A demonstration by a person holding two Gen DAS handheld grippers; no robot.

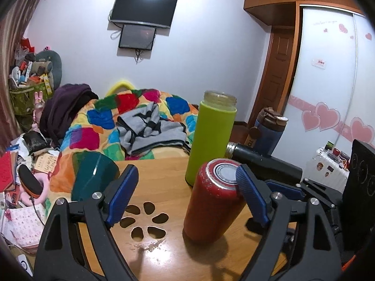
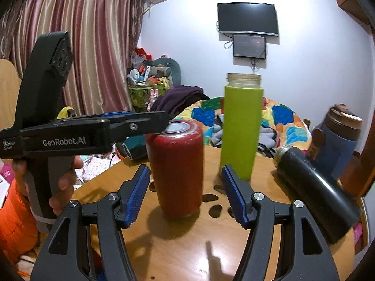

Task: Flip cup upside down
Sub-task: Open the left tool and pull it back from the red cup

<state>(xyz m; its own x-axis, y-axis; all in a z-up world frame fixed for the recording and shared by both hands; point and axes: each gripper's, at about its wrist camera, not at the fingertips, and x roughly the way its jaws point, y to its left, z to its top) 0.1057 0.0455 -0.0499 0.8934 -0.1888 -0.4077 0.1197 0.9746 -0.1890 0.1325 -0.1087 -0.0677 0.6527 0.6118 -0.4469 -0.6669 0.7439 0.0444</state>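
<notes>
A red cup (image 1: 212,201) stands on the wooden table (image 1: 161,171) with its flat metal-ringed base up; it also shows in the right wrist view (image 2: 177,167). My left gripper (image 1: 185,187) is open, with its right finger against the cup's top rim and its left finger well apart. In the right wrist view the left gripper (image 2: 150,123) reaches in from the left at the cup's top. My right gripper (image 2: 185,192) is open and empty, its fingers on either side of the cup's lower half without touching it.
A tall green bottle (image 2: 241,126) stands behind the red cup. A black flask (image 2: 314,192) lies on its side to the right, with a blue tumbler (image 2: 337,140) behind it. A teal cup (image 1: 93,175) lies at the table's left edge. Flower-shaped cutouts (image 1: 145,220) pierce the tabletop.
</notes>
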